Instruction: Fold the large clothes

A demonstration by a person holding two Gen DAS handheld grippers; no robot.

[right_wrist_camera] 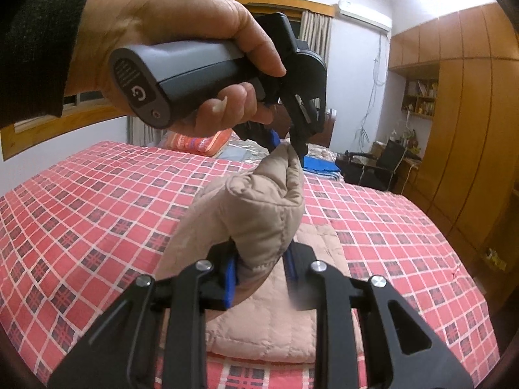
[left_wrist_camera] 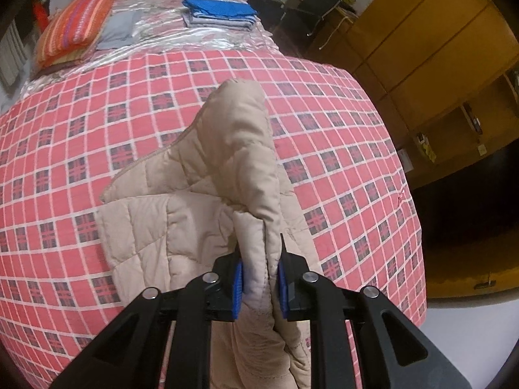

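Bed [left_wrist_camera: 340, 149] under a red checked cover, spreading out ahead of the left gripper [left_wrist_camera: 259, 287]. Beige quilted jacket [left_wrist_camera: 181, 227] partly on it, just ahead. Far beyond: striped pillow [left_wrist_camera: 74, 26], folded blue clothes [left_wrist_camera: 219, 13].

Black tongs [right_wrist_camera: 261, 272] with blue pads [right_wrist_camera: 231, 283], silver screws, grey handle [right_wrist_camera: 181, 68], dark knitted sleeve [right_wrist_camera: 35, 48].

Ahead of the left gripper [left_wrist_camera: 259, 287] the raised fold of the beige quilted padded jacket [left_wrist_camera: 233, 149] blocks the straight path — bare red checked bedspread [left_wrist_camera: 340, 136] lies open either side. Beyond it, a folded blue-and-grey cloth stack [left_wrist_camera: 219, 13] and an orange striped pillow [left_wrist_camera: 76, 26] occupy the bed's far end.
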